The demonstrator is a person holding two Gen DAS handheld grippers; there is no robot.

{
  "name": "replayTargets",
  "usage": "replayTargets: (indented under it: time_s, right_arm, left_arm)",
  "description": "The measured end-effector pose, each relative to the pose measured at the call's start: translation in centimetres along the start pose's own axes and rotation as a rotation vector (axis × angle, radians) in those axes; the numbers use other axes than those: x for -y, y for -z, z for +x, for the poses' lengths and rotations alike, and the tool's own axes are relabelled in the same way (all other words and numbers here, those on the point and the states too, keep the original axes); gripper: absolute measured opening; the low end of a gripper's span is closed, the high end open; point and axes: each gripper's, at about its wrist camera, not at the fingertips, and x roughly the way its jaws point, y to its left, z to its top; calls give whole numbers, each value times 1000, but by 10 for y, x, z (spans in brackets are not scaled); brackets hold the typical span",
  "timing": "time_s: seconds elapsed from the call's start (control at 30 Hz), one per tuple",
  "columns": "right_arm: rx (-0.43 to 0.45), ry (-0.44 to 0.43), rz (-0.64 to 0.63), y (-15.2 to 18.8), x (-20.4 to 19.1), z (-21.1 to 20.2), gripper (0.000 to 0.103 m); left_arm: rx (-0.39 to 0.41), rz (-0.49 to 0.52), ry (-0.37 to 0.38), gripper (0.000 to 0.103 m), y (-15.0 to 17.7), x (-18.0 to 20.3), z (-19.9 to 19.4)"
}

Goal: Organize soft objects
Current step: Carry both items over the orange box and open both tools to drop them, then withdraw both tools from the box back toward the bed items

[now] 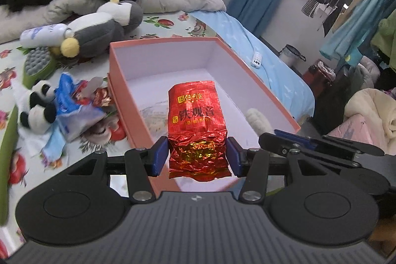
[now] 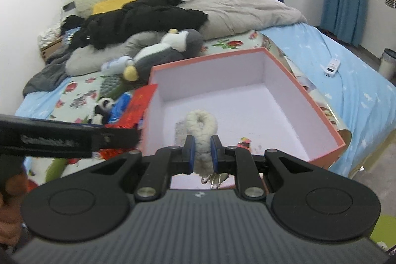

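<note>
Both loads over the orange box (image 1: 247,71) right now: left gripper (image 1: 198,155) pinching the crinkly red foil pouch (image 1: 195,115), right gripper (image 2: 203,152) squeezing a white fluffy keychain (image 2: 201,130). Could easily bump each other, or snag keys on release.

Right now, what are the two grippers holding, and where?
Left gripper pinches the red tea packet at its crumpled near end. Right gripper squeezes the white fluffy toy at its near end.

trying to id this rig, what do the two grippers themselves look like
Both match. The left gripper and right gripper each have a ribbed dark grey body, two round black discs, black linkage arms with silver pivot bolts, and blue pads inside black fingers. A small pale logo marks each body. No cables or sleeves show.
</note>
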Motion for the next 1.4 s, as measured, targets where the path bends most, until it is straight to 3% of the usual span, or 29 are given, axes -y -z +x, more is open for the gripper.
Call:
replayTargets:
  time_s: [0.17, 0.37, 0.73, 1.13, 1.23, 1.33, 1.4]
  right_arm:
    - [-27, 6, 2, -13, 17, 27, 17]
    - [-89, -9, 34, -17, 35, 68, 17]
    - [-161, -5, 41, -18, 66, 132, 18]
    - [-188, 2, 30, -23, 77, 162, 19]
    - [-191, 16, 35, -23, 77, 161, 25]
    - [-201, 27, 47, -25, 78, 160, 44]
    - [-185, 34, 41, -27, 76, 155, 55]
  left_arm:
    - [-28, 26, 3, 56, -28, -4, 31]
    - [-84, -9, 6, 56, -49, -20, 75]
    - [-134, -15, -41, 57, -79, -35, 140]
    - [-183, -37, -56, 57, -82, -48, 182]
    - [-177, -41, -51, 58, -82, -49, 180]
    - [-160, -41, -57, 70, -83, -47, 172]
    - [-138, -37, -60, 70, -83, -46, 162]
